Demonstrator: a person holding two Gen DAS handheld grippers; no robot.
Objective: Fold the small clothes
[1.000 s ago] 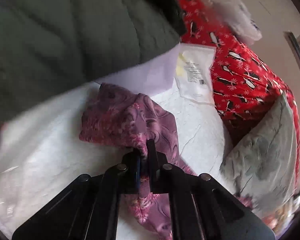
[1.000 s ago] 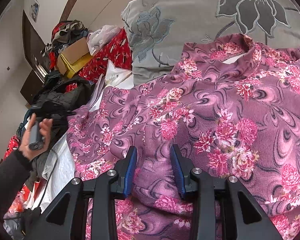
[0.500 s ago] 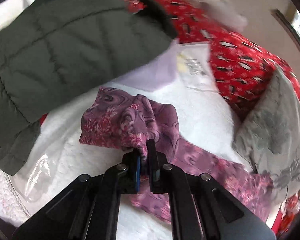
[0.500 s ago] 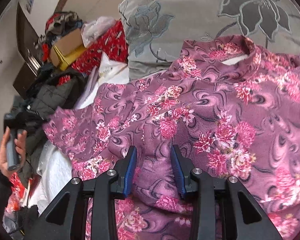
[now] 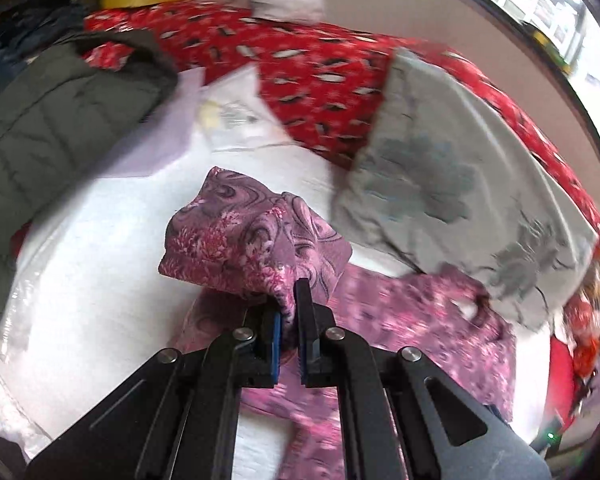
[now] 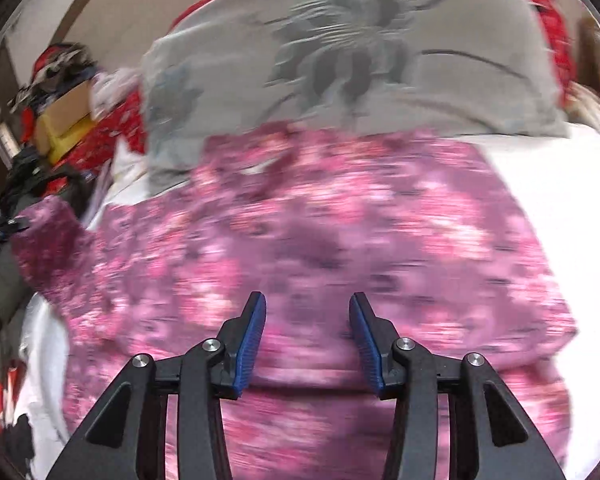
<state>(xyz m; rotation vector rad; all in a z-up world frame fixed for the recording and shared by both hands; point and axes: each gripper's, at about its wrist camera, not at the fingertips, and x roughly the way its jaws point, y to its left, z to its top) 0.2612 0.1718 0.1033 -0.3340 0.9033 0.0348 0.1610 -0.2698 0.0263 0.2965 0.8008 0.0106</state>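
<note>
We hold the left gripper (image 5: 288, 312) with its fingers pressed together on a bunched fold of the purple floral garment (image 5: 256, 240), lifting that corner off the white bed sheet (image 5: 100, 260). The pinched cloth rises in a crumpled peak toward 12 o'clock from the fingers, while the body of the garment trails away toward 4 o'clock, lying flat on the sheet. At 2 o'clock the grey flowered pillow (image 5: 460, 168) overlaps the garment's far edge. At 10 o'clock lies a dark green quilted jacket (image 5: 52, 128), and between it and the pillow, at 12 o'clock, a red patterned blanket (image 5: 320, 76) with a white plastic package (image 5: 232, 120) just in front of it.

Our right gripper (image 6: 307, 332) hovers over the garment (image 6: 320, 240) with its fingers spread; they have just been opening, and no cloth stands between the blue pads. This view is blurred. The garment fills the middle of the view, spread on the bed, its sleeve end reaching toward 9 o'clock. The grey pillow (image 6: 340, 60) sits at 12 o'clock, touching the garment's top edge. Bare sheet (image 6: 560, 200) shows at 3 o'clock.
</note>
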